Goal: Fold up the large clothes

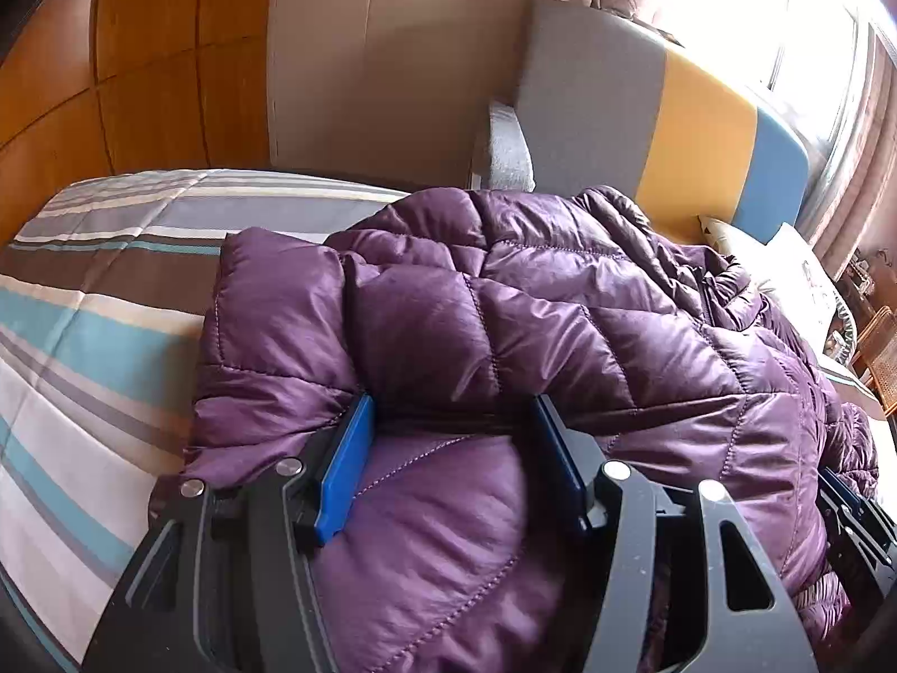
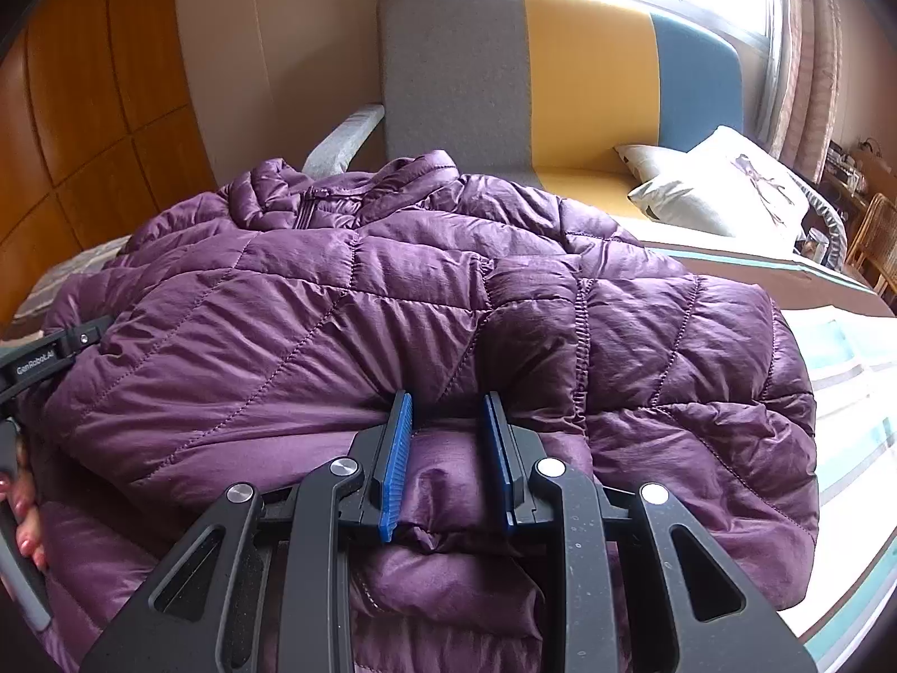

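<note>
**A:** so what's the setup? Start big.

**B:** A bed point(image 1: 84, 303) with a striped cover in teal, grey, brown and white. Behind it is a headboard point(image 2: 588, 67) in grey, yellow and blue blocks, next to a wood-panelled wall point(image 1: 140, 56). Two pale pillows point(image 2: 723, 185) sit at the head end.

**A:** and the clothes?

**B:** A purple quilted puffer jacket point(image 2: 392, 303) lies spread on the cover, collar and zip toward the headboard, with its near edge bunched up.

**A:** the claws?

**B:** The right gripper point(image 2: 448, 454) has its blue pads fairly close together with a puffy fold of jacket pinched between them, so it's got hold of it. The left gripper point(image 1: 454, 448) stands wider, around a bulge of jacket. Fabric fills the gap and meets the left pad; I can't tell if it's really squeezing.

**A:** anything small?

**B:** Fingers point(image 2: 25, 521) on the left gripper's handle, at the edge of the right wrist view.
</note>
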`<state>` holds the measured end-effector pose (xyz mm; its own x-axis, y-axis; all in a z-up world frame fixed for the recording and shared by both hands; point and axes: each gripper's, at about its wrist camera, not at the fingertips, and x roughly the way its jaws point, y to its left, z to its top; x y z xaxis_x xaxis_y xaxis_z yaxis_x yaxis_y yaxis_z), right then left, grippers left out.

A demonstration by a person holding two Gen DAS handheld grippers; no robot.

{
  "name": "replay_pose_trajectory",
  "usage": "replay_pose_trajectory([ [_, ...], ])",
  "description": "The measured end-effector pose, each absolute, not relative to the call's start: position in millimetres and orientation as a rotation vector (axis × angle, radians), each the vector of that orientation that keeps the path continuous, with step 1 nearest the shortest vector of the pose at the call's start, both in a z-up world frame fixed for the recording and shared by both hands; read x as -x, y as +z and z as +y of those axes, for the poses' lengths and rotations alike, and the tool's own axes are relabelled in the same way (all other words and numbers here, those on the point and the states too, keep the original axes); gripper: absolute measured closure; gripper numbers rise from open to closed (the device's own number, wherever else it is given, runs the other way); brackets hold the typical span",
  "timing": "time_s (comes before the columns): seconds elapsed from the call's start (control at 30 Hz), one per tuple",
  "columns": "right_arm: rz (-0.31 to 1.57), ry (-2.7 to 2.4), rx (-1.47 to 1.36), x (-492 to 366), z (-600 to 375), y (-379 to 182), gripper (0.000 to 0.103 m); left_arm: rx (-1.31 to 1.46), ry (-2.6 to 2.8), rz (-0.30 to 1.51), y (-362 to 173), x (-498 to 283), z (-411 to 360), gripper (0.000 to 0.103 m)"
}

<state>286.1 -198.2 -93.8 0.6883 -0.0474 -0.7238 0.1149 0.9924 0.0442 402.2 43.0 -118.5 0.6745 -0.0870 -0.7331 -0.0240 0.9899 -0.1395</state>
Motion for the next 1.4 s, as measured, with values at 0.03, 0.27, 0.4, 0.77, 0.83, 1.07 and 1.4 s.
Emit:
replay_pose_trajectory([
  [0.03,0.807,-0.091,-0.088,-286,-198,-94,0.078,0.128,-0.029,0.829,-119,-401,41,0.045],
  [0.27,0.805,-0.033,-0.163,-282,-211,-84,0.077,0.123,-0.037,0.826,-105,-380,46,0.020],
  [0.4,0.737,0.001,-0.159,-265,-210,-64,0.077,0.083,-0.043,0.720,-83,-344,45,0.014],
  [0.77,0.757,0.033,-0.110,-314,-167,-62,0.077,-0.020,-0.046,0.734,-80,-373,-18,0.014],
  [0.83,0.787,0.025,-0.088,-322,-162,-71,0.077,-0.054,-0.030,0.774,-94,-384,-23,0.012],
  [1.07,0.812,-0.011,-0.034,-327,-151,-91,0.077,-0.027,-0.031,0.843,-116,-395,-21,0.009],
  [1.4,0.808,-0.022,-0.008,-326,-148,-90,0.077,-0.032,-0.019,0.834,-115,-385,-15,0.009],
])
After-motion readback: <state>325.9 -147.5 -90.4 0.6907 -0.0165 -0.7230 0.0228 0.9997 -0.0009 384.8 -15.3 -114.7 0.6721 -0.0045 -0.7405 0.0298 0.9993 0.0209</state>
